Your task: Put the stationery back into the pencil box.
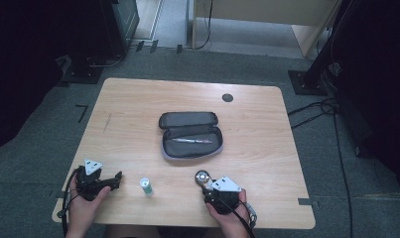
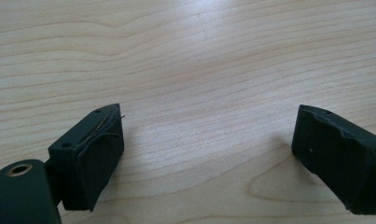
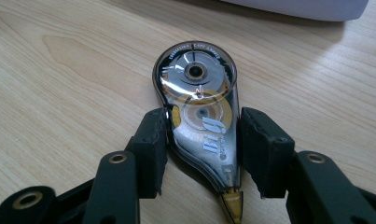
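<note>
A clear correction-tape dispenser (image 3: pixel 199 93) with yellow reels lies flat on the wooden table (image 1: pixel 138 99) near the front edge. My right gripper (image 3: pixel 202 149) straddles its narrow end: the left pad rests against it and a thin gap shows at the right pad. From above, the dispenser (image 1: pixel 202 176) pokes out ahead of the right gripper (image 1: pixel 205 184). My left gripper (image 1: pixel 117 180) rests at the front left, its jaws (image 2: pixel 206 154) wide open over bare wood. An open grey pencil case (image 1: pixel 191 135) with a pen (image 1: pixel 192 141) inside lies at the table's middle.
A small white and green glue stick (image 1: pixel 146 186) stands between the two grippers. A dark round grommet (image 1: pixel 228 97) sits in the tabletop at the far right. The pencil case's pale edge (image 3: pixel 293 7) lies just beyond the dispenser. Dark equipment and cables surround the table.
</note>
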`<action>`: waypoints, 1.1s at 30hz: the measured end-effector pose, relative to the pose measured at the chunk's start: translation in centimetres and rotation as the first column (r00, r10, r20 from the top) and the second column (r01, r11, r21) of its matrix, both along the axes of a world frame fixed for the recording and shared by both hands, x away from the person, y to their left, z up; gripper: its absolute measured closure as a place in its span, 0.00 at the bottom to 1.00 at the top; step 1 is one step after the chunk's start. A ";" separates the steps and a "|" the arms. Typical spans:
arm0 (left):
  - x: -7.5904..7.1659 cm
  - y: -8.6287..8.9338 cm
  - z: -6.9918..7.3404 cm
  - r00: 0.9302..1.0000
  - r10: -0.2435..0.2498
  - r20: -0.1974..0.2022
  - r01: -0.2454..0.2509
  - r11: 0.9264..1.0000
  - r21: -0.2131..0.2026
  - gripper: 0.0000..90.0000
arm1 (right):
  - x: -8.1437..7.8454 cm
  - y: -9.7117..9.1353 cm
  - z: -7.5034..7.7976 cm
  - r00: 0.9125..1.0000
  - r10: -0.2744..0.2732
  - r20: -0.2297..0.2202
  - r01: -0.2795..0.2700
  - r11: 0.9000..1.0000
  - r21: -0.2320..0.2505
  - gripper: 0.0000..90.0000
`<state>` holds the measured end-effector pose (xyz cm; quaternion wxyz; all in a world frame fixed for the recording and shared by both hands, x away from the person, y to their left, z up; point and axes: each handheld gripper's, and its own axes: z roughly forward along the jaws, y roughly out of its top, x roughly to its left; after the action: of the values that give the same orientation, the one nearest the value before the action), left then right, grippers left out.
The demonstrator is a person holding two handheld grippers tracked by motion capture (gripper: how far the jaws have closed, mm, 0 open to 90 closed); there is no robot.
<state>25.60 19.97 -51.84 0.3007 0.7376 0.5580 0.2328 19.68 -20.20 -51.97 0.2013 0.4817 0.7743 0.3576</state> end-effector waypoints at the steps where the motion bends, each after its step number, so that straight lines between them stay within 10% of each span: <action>1: 0.0 0.0 0.0 1.000 0.000 0.000 0.000 1.000 0.000 0.11 | 0.1 0.1 0.0 1.000 -0.003 -0.001 0.003 1.000 0.004 0.53; 24: 0.0 0.0 0.0 1.000 0.000 0.000 0.000 1.000 0.000 0.11 | 0.6 0.5 -0.2 1.000 -0.005 0.020 0.005 1.000 0.009 0.59; 25: 0.0 0.0 0.0 1.000 0.000 0.000 0.000 1.000 0.001 0.11 | 0.6 0.3 -0.1 1.000 -0.003 0.025 0.002 1.000 0.024 0.87; 33: 0.0 0.0 0.0 1.000 0.000 0.000 0.000 1.000 0.001 0.11 | 0.8 -0.1 -0.1 0.999 -0.031 0.012 0.031 0.999 0.045 0.79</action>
<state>25.60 19.96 -51.84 0.3004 0.7377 0.5580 0.2329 20.45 -20.32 -52.08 0.2011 0.4956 0.7573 0.3748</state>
